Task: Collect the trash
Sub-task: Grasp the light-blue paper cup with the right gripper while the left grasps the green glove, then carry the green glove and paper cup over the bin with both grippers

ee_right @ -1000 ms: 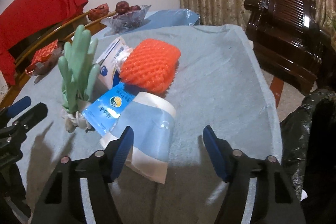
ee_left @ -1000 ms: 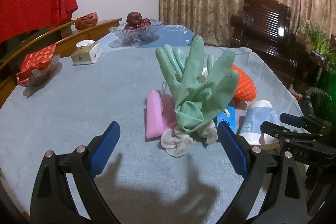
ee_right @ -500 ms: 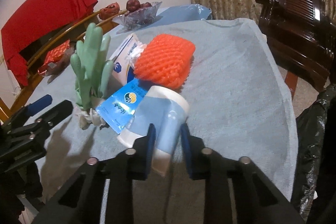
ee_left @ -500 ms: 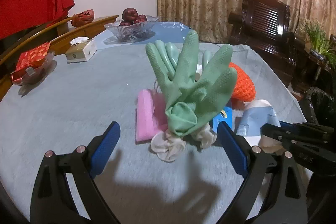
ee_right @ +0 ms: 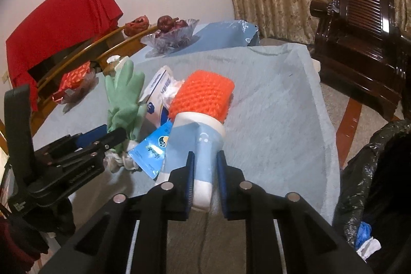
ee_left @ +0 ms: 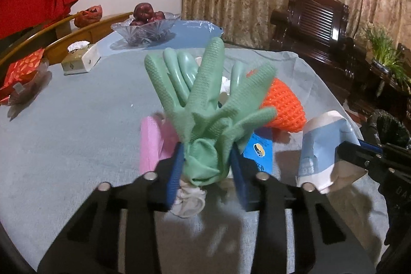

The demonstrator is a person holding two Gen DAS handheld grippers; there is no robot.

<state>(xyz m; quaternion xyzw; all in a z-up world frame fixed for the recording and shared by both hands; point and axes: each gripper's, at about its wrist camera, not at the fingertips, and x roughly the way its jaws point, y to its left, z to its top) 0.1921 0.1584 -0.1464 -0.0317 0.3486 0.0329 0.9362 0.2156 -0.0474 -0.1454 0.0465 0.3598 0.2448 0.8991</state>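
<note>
My left gripper is shut on the cuff of a pair of green rubber gloves, whose fingers stand upright; the gloves also show in the right wrist view. My right gripper is shut on a crumpled blue and white paper cup, which also shows in the left wrist view. Around them lie an orange foam net, a blue packet, a pink sponge and a white and blue box.
A black trash bag hangs open beside the table's right edge. On the grey-blue tablecloth stand a glass fruit bowl, a tissue box and a red wrapped dish. A dark wooden chair stands beyond.
Both grippers have shut: the right one closed on the paper cup, the left one moved forward and closed on the gloves' cuff.
</note>
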